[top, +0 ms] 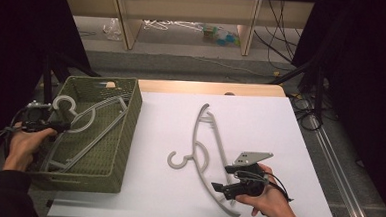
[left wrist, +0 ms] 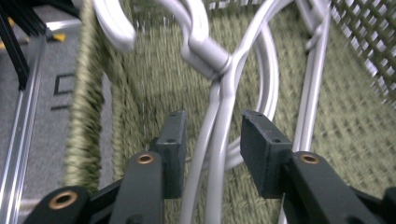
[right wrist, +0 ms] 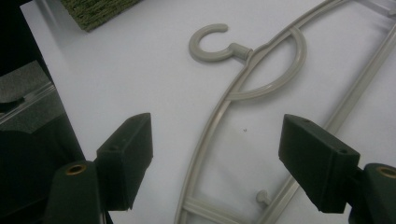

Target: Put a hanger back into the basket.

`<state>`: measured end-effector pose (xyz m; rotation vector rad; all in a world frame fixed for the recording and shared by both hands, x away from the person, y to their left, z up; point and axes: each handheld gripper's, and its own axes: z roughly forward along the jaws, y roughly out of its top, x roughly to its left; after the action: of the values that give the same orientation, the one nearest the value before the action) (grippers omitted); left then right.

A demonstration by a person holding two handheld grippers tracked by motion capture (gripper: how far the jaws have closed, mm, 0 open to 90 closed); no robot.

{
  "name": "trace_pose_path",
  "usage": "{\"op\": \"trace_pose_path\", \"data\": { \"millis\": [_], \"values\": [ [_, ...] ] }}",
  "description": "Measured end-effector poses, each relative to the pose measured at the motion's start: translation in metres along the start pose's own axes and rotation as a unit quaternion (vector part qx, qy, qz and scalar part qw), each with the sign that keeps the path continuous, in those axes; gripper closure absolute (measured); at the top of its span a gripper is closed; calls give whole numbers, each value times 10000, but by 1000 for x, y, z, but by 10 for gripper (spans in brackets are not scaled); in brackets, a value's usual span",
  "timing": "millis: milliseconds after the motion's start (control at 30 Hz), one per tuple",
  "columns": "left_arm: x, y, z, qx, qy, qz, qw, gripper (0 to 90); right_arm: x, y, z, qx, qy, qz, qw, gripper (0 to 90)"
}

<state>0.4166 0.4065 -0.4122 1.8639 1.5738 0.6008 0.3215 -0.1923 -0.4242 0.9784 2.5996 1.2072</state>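
Note:
A pale grey plastic hanger [top: 88,115] lies tilted in the green woven basket [top: 130,130], its hook up by the left rim. My left gripper [top: 62,126] reaches over that rim. In the left gripper view its jaws [left wrist: 212,140] stand a little apart on either side of the hanger's thin arms [left wrist: 219,116], with gaps beside the pads. A second grey hanger [top: 199,139] lies flat on the white table sheet. My right gripper [top: 221,178] hovers at its lower end, wide open [right wrist: 217,149], the hanger's arm [right wrist: 254,56] showing between the pads below.
The basket's woven wall [left wrist: 84,102] stands close on the left of my left gripper. The white sheet [top: 260,122] covers the table to the right of the basket. Behind the table are wooden shelf legs [top: 128,25], cables and clutter on the floor.

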Motion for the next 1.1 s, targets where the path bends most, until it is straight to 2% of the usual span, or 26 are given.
{"op": "trace_pose_path", "data": {
  "millis": [133,167,200,300,367,400,567,667,733,800,900,1033,1100],
  "values": [
    [-7,2,-11,-234,-181,-10,9996,542,-1,0,-1,37,-4,12,10000,270],
    [-11,2,-12,-383,-231,-157,9989,527,-1,0,0,-20,-20,-3,10000,270],
    [-12,2,-15,-417,-287,-147,9986,509,-1,0,0,21,-11,-8,10000,270],
    [-20,2,-22,-690,-439,-275,9963,476,-1,0,-1,46,-1,-22,10000,267],
    [-27,2,-27,-747,-536,-278,9954,448,-1,0,-1,40,-16,-23,10000,261],
    [-33,1,-30,-829,-669,-367,9936,427,-1,0,-1,33,-13,-26,10000,259],
    [-60,0,-44,-1118,-906,-218,9894,381,-3,0,0,-55,-67,-63,9999,230],
    [-74,-1,-51,-1225,-945,-116,9879,355,-4,0,0,-85,-90,-80,9999,225],
    [-85,-2,-57,-1333,-1091,-124,9850,345,-3,0,-1,-60,-106,9,9999,223],
    [-97,-4,-61,-1418,-1219,-79,9823,331,-4,-1,0,-106,-130,-39,9999,222],
    [-114,-8,-67,-1494,-1332,37,9797,311,-4,-1,0,-110,-117,7,9999,219],
    [-142,-13,-72,-1565,-1645,202,9737,269,-5,-1,0,-160,-133,-33,9998,215],
    [-157,-16,-74,-1670,-1765,247,9697,257,-5,-1,0,-165,-143,-36,9998,215]
  ]
}}
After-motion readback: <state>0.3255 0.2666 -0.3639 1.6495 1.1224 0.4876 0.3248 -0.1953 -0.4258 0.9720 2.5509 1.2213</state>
